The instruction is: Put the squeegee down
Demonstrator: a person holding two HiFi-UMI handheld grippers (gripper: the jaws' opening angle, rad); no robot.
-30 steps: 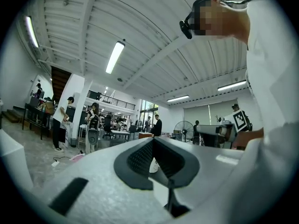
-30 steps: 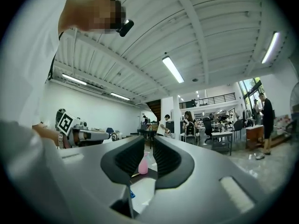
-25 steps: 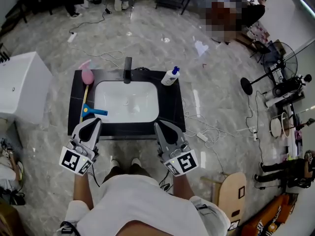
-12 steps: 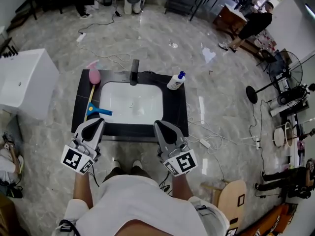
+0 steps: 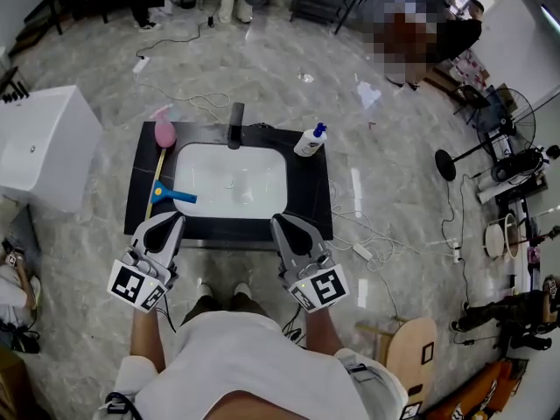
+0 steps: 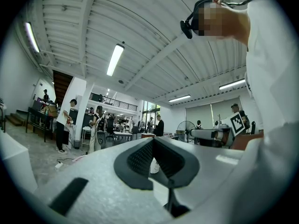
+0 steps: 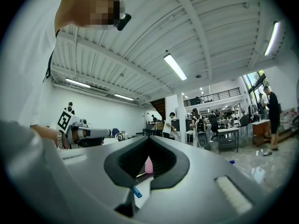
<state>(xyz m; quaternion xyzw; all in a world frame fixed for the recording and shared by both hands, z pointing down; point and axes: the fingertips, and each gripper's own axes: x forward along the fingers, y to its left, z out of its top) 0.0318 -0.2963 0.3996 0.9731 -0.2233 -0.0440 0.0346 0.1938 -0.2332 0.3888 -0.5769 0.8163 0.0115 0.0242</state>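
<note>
The squeegee, a blue head on a thin yellow handle, lies flat on the left side of the black counter. Its head pokes over the white basin's left rim.

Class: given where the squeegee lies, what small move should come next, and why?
Probably just lower both hands away: the squeegee already lies on the counter left of the basin, and the left gripper and right gripper are shut, empty.
</note>
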